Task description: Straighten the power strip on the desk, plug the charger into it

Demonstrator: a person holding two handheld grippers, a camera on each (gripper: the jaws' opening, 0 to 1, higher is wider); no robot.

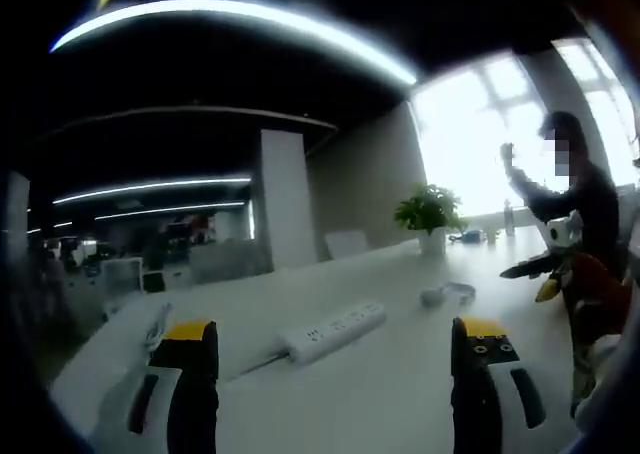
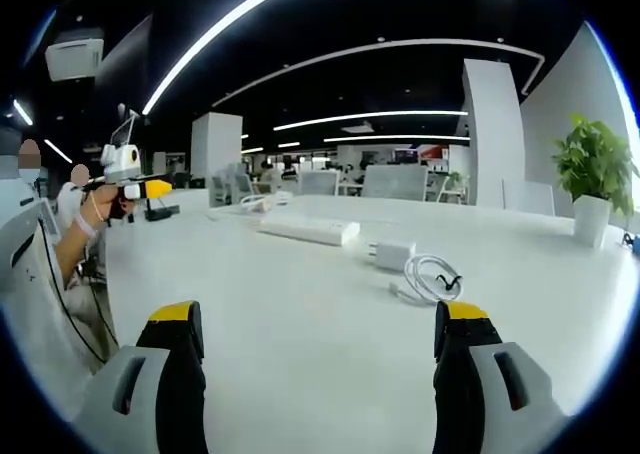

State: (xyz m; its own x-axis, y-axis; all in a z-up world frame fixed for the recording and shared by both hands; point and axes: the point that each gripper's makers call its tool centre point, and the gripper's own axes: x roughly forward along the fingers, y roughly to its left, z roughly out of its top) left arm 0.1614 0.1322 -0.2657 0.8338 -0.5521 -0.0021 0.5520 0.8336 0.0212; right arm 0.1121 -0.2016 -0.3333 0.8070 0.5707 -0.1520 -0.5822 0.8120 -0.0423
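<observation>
Left gripper view: my left gripper hovers over the white desk, jaws spread wide with nothing between them. I see the white power strip lying at an angle just beyond the jaws, its cord trailing off toward the near left. A small white charger with coiled cable lies farther right on the desk. A potted plant stands at the far edge by the bright window. A person is at the right.

Right gripper view: my right gripper also has its jaws spread and empty above the desk. Ahead lies the power strip; the charger sits just right of it, and its coiled cable lies nearer me. The potted plant stands far right. At left I see a hand holding another yellow-tipped gripper.
</observation>
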